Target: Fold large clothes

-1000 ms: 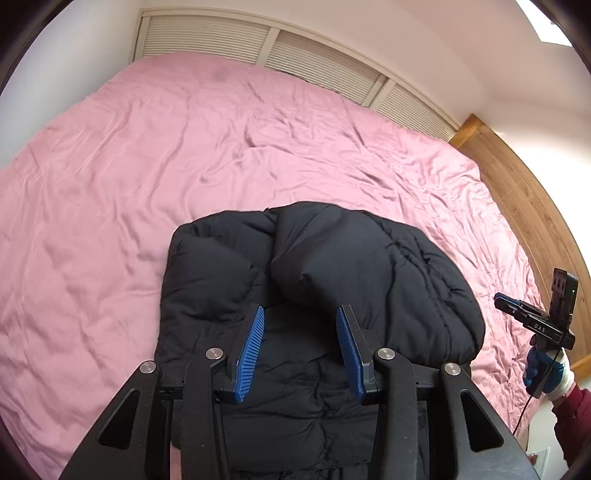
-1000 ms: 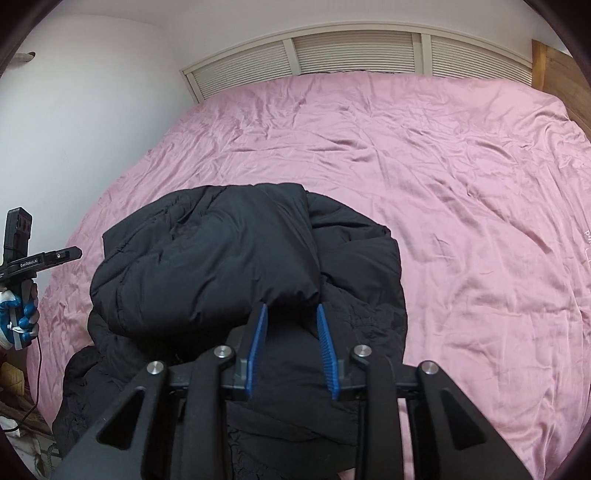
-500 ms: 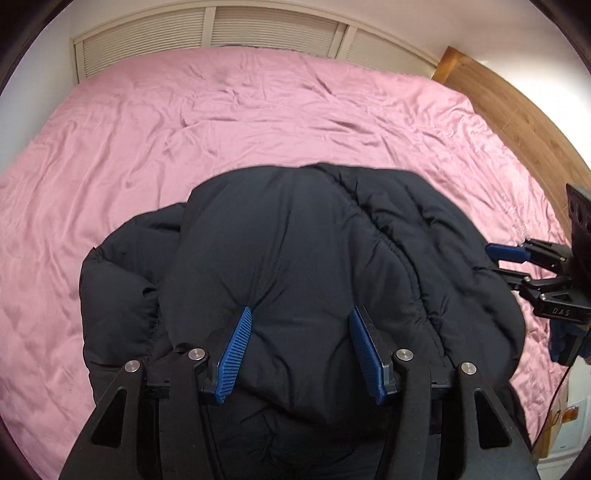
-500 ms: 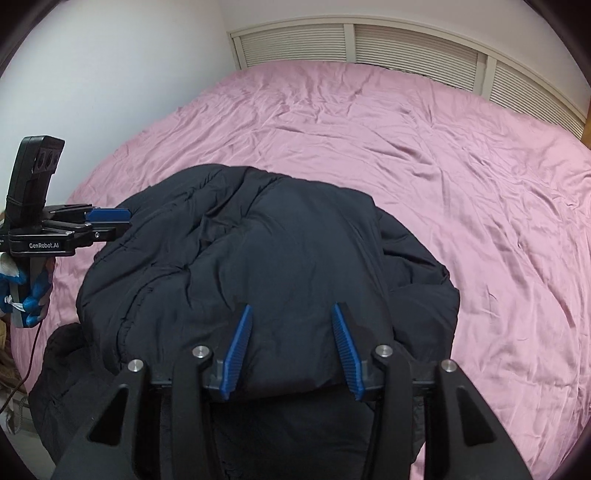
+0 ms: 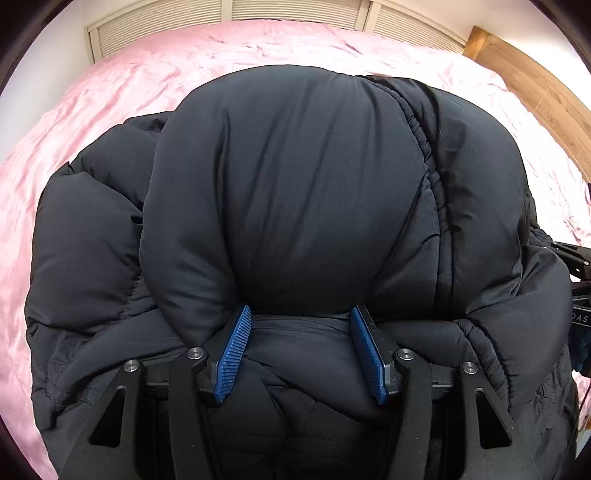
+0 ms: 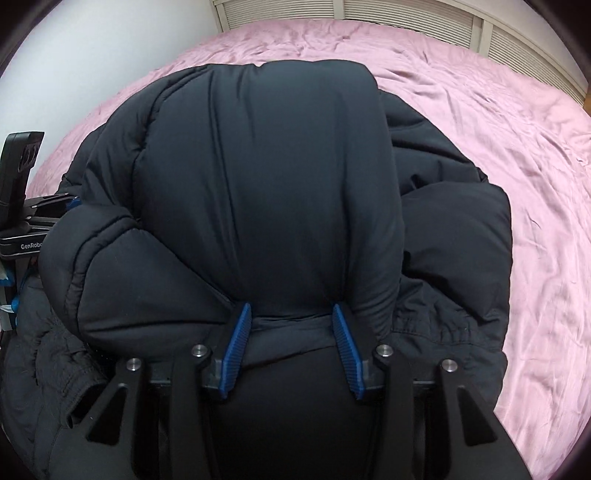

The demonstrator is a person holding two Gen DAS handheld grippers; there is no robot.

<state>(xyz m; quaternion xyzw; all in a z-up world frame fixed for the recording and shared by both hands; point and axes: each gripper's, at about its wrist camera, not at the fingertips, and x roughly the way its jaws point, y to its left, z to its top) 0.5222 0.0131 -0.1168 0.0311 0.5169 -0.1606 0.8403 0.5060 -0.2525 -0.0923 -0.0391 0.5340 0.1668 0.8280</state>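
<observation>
— Over on the left side, what did you see?

— Her left gripper (image 5: pixel 301 321) sat low against the coat (image 5: pixel 295 184), jaws apart, with a fat roll of the black padding bulging up just past the blue pads (image 5: pixel 234 349). Cloth lay between the jaws, but they were spread wide; I judged them not clamped on anything.

— And the coat itself?

— It lay bunched on the pink bed (image 5: pixel 92 110), straight ahead of both tools and touching them. The bundle ran crosswise, from one gripper toward the other, so neither hand was clearer nearer; each had its own end.

— What was it like, as stuff?

— Puffy quilted down, matte and smooth, stitched into soft ridges, with a gathered elastic seam along its right flank. It looked springy, likely to puff back open unless pressed. The sheet under it was thin, satiny, and creased all over.

— Then the right side?

— Her right gripper (image 6: pixel 291 325) mirrored the other: jaws apart, ribbed blue pads (image 6: pixel 347 345) straddling a fold, the padded roll rising directly beyond them. A looser flap of the coat spread off to its right onto the bed.

— Beyond that?

— A slatted panel (image 6: pixel 406 14) at the far end, and a wooden frame (image 5: pixel 535 81) along the right edge.
</observation>
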